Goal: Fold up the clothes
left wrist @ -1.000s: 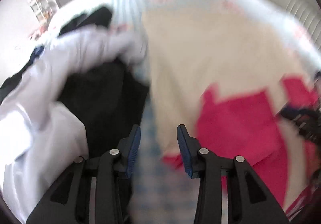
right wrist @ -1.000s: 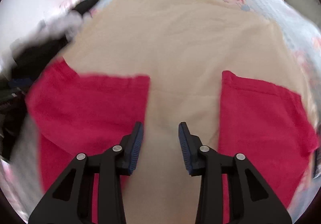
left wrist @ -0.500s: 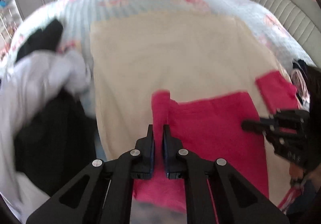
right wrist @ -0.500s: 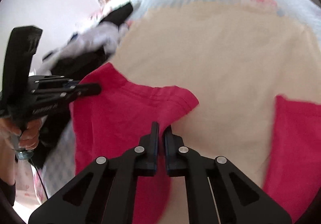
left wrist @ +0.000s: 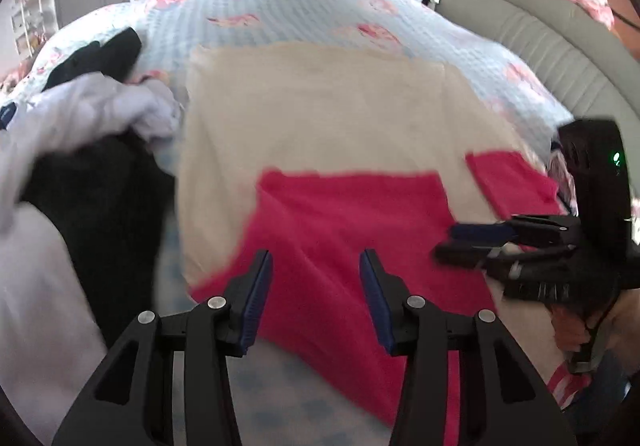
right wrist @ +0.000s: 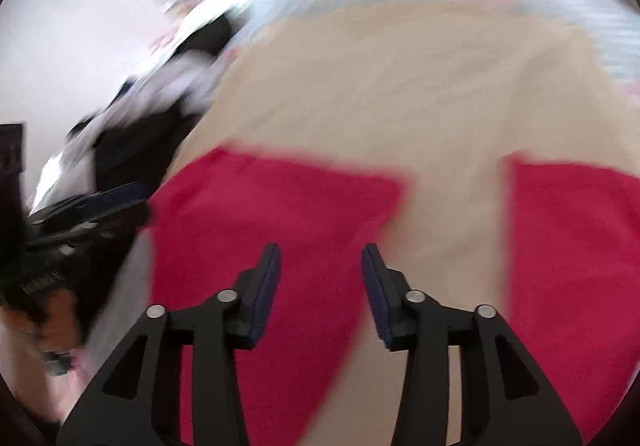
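Shirt [left wrist: 320, 114] flat, hem clear | left gripper [left wrist: 316, 278] opening, empty

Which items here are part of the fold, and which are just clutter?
Part of the job:
- cream shirt with red sleeves, spread flat on the bed
- left gripper, jaws opening, nothing pinched
- right gripper, jaws opening, nothing pinched

Lying about:
- white garment
- black garment
- bedspread
- grey headboard
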A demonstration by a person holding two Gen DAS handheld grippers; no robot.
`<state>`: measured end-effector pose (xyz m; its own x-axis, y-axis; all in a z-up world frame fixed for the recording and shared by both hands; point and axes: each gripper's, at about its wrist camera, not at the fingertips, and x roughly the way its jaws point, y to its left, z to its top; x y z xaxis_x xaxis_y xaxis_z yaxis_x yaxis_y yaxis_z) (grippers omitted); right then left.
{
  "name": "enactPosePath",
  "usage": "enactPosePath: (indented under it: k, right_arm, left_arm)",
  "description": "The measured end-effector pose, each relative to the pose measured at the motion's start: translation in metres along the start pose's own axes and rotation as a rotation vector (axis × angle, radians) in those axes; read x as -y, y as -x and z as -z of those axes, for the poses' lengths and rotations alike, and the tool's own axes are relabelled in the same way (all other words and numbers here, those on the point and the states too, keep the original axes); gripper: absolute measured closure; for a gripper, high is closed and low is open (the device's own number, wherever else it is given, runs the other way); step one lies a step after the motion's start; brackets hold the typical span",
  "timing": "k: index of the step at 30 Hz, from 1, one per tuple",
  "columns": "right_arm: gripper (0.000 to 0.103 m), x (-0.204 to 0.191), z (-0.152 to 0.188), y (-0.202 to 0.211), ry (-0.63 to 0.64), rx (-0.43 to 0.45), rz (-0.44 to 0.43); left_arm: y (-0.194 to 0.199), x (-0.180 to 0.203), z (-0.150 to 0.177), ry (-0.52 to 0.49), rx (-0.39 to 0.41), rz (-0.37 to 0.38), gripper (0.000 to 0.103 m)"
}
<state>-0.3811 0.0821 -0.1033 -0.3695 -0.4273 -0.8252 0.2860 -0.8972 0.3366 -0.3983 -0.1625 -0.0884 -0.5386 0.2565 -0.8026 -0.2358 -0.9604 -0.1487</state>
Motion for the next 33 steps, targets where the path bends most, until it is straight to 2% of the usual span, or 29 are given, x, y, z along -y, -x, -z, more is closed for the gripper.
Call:
enactPosePath:
  k: [1,2,3,4,5,6,7,9,10,12,14,15,17,18,20,23,25,27,29,30,33]
  right_arm:
    - [0.059,-0.009,0.002,-0.010,0.038,-0.036,-0.011]
    - [0.059,-0.014,0.006,-0.017,0.073,-0.056,0.018]
    - [0.060,-0.018,0.009,-0.024,0.102,-0.073,0.049]
    - [0.062,-0.017,0.010,-0.028,0.107,-0.075,0.077]
    - [0.063,-0.016,0.009,-0.028,0.100,-0.070,0.086]
    - [0.063,-0.012,0.008,-0.025,0.087,-0.058,0.108]
    - [0.063,-0.008,0.007,-0.021,0.074,-0.045,0.130]
    - [0.060,-0.002,0.004,-0.012,0.054,0.001,0.189]
    - [0.059,0.001,0.002,-0.009,0.045,0.014,0.184]
    - [0.056,0.006,-0.004,-0.011,0.021,0.010,0.133]
    - [0.054,0.008,-0.001,-0.018,0.031,-0.024,0.135]
    - [0.054,0.009,0.002,-0.020,0.043,-0.041,0.143]
    - [0.055,0.009,0.003,-0.018,0.041,-0.053,0.152]
    - [0.055,0.006,0.004,-0.009,0.030,-0.046,0.151]
    - [0.055,0.004,0.013,0.019,0.026,-0.008,0.131]
    - [0.050,0.010,0.030,0.063,0.022,0.037,0.134]
    - [0.049,0.026,0.046,0.083,-0.006,0.035,0.141]
    - [0.049,0.033,0.054,0.083,-0.028,0.013,0.138]
    - [0.049,0.038,0.062,0.083,-0.032,-0.001,0.147]
    - [0.049,0.035,0.064,0.083,-0.026,0.000,0.132]
    - [0.049,0.018,0.063,0.075,0.004,0.003,0.086]
  left_arm:
    - [-0.012,-0.004,0.001,0.004,-0.022,-0.024,0.057]
    - [-0.023,-0.008,0.003,0.008,-0.045,-0.049,0.058]
    - [-0.034,-0.014,0.004,0.021,-0.067,-0.066,0.063]
    - [-0.039,-0.027,0.005,0.078,-0.085,-0.046,0.070]
    - [-0.043,-0.040,0.006,0.133,-0.098,-0.025,0.070]
    - [-0.038,-0.048,0.004,0.175,-0.077,-0.009,0.077]
    - [-0.027,-0.053,0.002,0.203,-0.034,-0.040,0.081]
    - [-0.014,-0.051,-0.001,0.204,0.017,-0.077,0.081]
    - [-0.008,-0.050,-0.002,0.205,0.038,-0.084,0.081]
    - [-0.011,-0.043,-0.001,0.191,0.023,-0.013,0.078]
    - [-0.031,-0.036,-0.001,0.123,-0.050,-0.143,0.077]
    - [-0.042,-0.041,-0.001,0.147,-0.095,-0.159,0.079]
    - [-0.034,-0.048,-0.001,0.226,-0.078,-0.134,0.079]
    - [-0.023,-0.046,-0.003,0.244,-0.043,-0.133,0.079]
    - [0.000,-0.030,-0.003,0.230,0.030,-0.117,0.076]
    - [0.018,0.003,0.013,0.137,0.041,-0.067,0.066]
    - [0.011,0.002,0.024,0.150,-0.018,-0.116,0.065]
    - [0.006,-0.016,0.033,0.233,-0.059,-0.188,0.066]
    - [0.010,-0.034,0.039,0.339,-0.064,-0.196,0.068]
    - [0.015,-0.037,0.039,0.357,-0.047,-0.198,0.068]
    - [0.014,-0.031,0.029,0.313,-0.025,-0.172,0.068]
